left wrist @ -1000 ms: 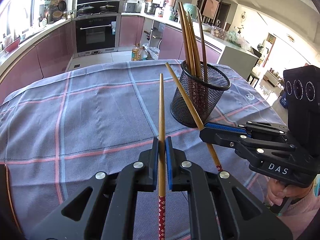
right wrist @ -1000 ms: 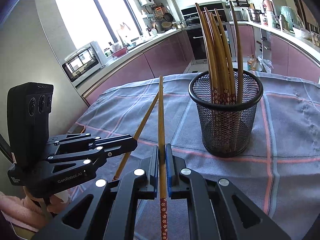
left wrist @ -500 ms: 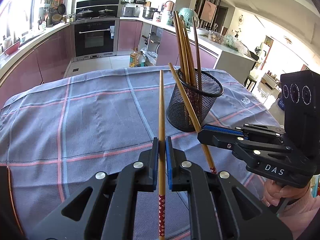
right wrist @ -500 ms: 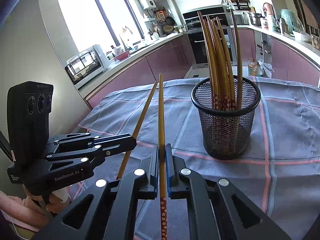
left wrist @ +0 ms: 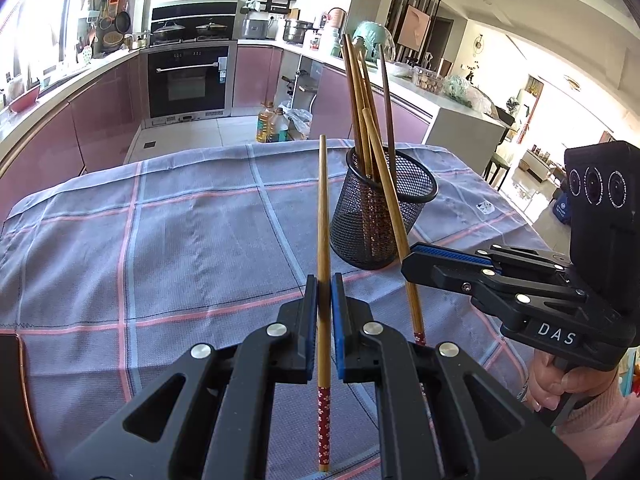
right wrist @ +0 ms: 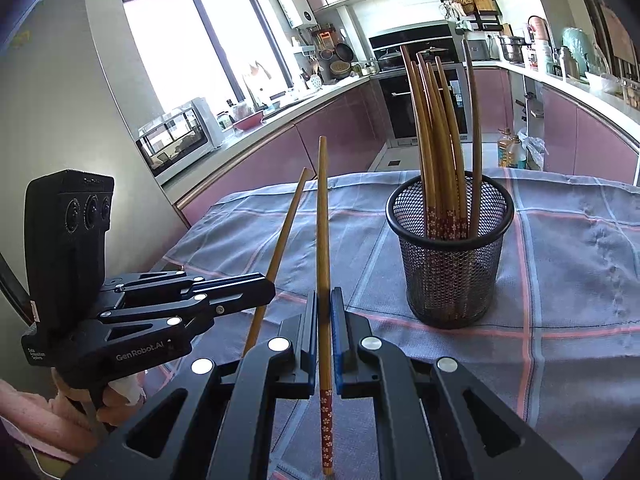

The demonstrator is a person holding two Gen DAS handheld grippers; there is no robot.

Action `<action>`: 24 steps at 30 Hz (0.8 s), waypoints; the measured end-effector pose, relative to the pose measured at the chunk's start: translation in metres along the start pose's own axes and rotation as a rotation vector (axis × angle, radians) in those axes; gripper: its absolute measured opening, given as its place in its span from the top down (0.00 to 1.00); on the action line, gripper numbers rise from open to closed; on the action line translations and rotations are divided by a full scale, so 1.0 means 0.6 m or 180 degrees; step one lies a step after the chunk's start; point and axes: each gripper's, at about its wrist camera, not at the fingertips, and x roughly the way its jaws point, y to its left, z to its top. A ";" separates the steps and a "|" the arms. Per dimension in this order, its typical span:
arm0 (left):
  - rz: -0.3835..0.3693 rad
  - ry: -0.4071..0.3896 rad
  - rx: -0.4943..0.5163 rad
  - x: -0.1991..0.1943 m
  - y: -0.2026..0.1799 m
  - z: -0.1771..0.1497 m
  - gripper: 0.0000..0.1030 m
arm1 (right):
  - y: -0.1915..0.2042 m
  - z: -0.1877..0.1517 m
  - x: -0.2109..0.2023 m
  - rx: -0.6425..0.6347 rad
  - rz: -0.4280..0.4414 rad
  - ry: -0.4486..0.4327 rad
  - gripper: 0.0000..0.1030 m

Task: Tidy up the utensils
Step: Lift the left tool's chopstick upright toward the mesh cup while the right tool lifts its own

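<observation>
both grippers, left gripper and right gripper, clamp one chopstick each, near the mesh cup. i judge them light, stiff, slippery; gripping mid-shaft suits.

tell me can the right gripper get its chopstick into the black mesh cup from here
Probably yes. The right gripper is shut on a bamboo chopstick, and the black mesh cup stands just ahead on the checked cloth, its mouth partly filled by upright chopsticks.

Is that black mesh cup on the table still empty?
No, the mesh cup already holds a bunch of chopsticks standing upright, their flowered red ends down inside it.
</observation>
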 end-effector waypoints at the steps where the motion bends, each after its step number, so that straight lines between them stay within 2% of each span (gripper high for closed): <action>1: -0.0002 -0.0006 0.0000 -0.001 0.000 0.002 0.93 | 0.000 0.000 -0.002 0.0001 0.0002 -0.0010 0.95; 24: -0.0087 -0.0130 0.0024 -0.033 -0.008 0.016 0.93 | 0.005 0.016 -0.027 0.0013 0.0011 -0.0196 0.95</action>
